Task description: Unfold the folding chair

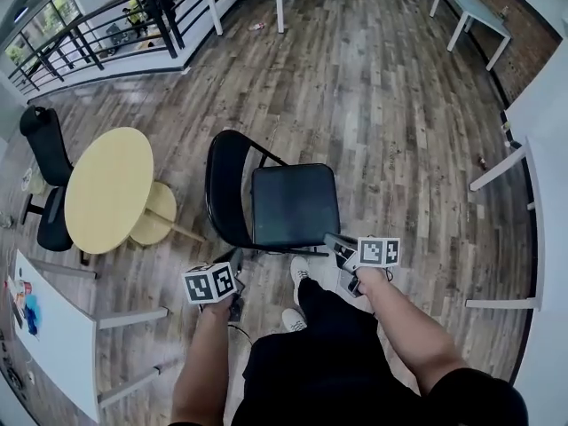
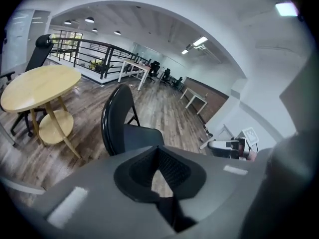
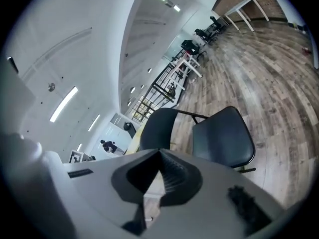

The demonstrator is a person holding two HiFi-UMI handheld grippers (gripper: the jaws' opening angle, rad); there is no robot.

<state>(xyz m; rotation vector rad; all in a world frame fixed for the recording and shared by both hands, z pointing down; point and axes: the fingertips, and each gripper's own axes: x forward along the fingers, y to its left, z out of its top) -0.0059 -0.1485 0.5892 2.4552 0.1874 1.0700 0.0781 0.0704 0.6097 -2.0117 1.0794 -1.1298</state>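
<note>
The black folding chair [image 1: 293,204] stands unfolded on the wood floor, seat flat and backrest [image 1: 222,180] upright on its left side. My left gripper [image 1: 235,260] hovers just in front of the seat's near left corner, shut and holding nothing. My right gripper [image 1: 333,240] is by the near right corner, also shut and empty. The left gripper view shows its closed jaws with the chair [image 2: 119,121] beyond them and the right gripper [image 2: 227,146] off to the right. The right gripper view looks over its shut jaws at the chair [image 3: 222,136].
A round yellow table [image 1: 108,189] with a lower shelf stands left of the chair, a black office chair [image 1: 44,140] behind it. White tables line the right [image 1: 532,149] and near left [image 1: 53,335]. A black railing [image 1: 106,25] runs at the far left. The person's shoes [image 1: 297,278] are near the seat front.
</note>
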